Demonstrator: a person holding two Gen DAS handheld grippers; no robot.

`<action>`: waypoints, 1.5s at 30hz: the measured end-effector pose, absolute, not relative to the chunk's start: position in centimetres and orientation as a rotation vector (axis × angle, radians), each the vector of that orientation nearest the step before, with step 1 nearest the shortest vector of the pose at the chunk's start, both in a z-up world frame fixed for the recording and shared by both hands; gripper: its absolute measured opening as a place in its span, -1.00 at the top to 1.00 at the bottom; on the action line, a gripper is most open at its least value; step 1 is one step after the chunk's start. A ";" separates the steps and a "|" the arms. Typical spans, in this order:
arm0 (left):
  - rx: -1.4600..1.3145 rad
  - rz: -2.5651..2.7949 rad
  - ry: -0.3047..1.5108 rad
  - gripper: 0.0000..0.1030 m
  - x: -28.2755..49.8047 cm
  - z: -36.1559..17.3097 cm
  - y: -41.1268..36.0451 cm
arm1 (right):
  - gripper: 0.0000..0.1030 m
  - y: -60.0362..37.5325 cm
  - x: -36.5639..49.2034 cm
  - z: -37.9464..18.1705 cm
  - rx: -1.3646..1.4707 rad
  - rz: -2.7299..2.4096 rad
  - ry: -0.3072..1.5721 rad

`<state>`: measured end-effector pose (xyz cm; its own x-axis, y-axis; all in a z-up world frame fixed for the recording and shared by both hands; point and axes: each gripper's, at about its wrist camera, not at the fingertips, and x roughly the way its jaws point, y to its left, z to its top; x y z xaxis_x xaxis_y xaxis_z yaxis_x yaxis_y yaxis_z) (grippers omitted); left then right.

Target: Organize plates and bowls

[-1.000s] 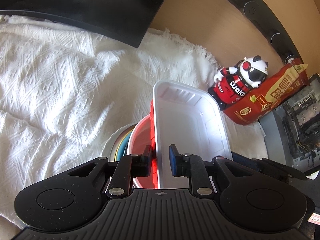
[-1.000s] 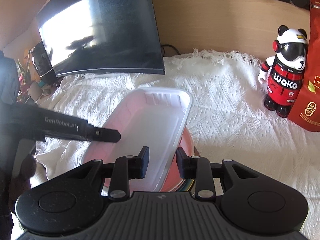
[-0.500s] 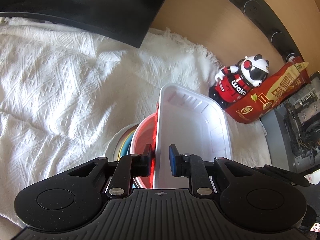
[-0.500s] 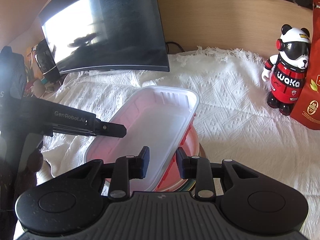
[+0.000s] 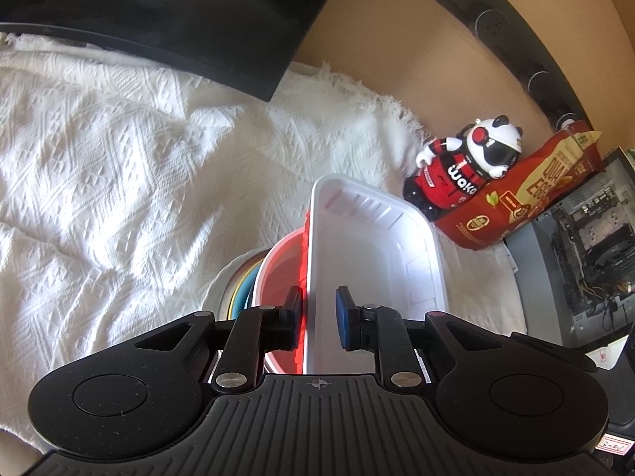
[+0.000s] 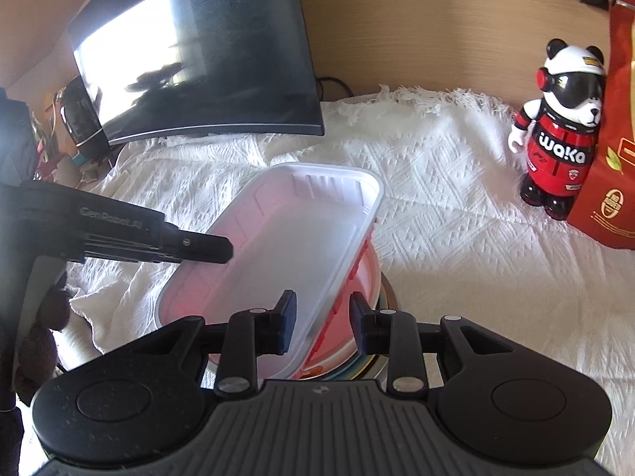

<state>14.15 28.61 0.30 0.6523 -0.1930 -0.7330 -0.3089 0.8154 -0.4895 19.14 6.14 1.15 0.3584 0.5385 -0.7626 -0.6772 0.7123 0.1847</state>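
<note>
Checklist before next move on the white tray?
1. Left gripper straddles tray rim: ok.
2. Left grip closed on the rim: cannot tell; the rim hides any gap at the pads.
3. Right gripper holds the opposite rim: not ok; jaws open, with gaps beside the rim.
4. Tray seated on red bowl: not ok; it overhangs the bowl well to one side.
5. Plates under the bowl stacked: ok, as far as their edges show.
6. Panda and bag apart from the tray: ok.
</note>
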 end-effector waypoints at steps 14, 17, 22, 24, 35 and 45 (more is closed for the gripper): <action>-0.570 0.024 0.810 0.62 13.4 1.6 29.3 | 0.43 4.4 17.2 2.6 -0.085 0.597 0.824; -0.589 0.042 0.788 0.62 12.4 1.6 29.4 | 0.43 3.7 16.8 2.6 -0.049 0.549 0.813; -0.595 0.097 0.750 0.62 9.7 1.8 28.3 | 0.35 2.4 16.0 2.8 -0.028 0.537 0.794; -0.591 0.124 0.733 0.62 8.2 1.7 27.3 | 0.32 1.7 15.4 3.0 -0.016 0.542 0.781; -0.507 0.143 0.709 0.73 -1.0 -1.7 16.0 | 0.12 -4.1 9.0 1.1 -0.027 0.623 0.790; -0.341 0.201 0.644 0.75 -5.0 -1.7 9.1 | 0.08 -6.5 3.0 -1.0 -0.093 0.642 0.788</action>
<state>-5.03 9.08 -1.75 0.7833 0.0774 -0.6168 -0.2866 0.9254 -0.2479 3.04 -6.47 -1.04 0.5267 0.5024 -0.6857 -0.5699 0.8072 0.1537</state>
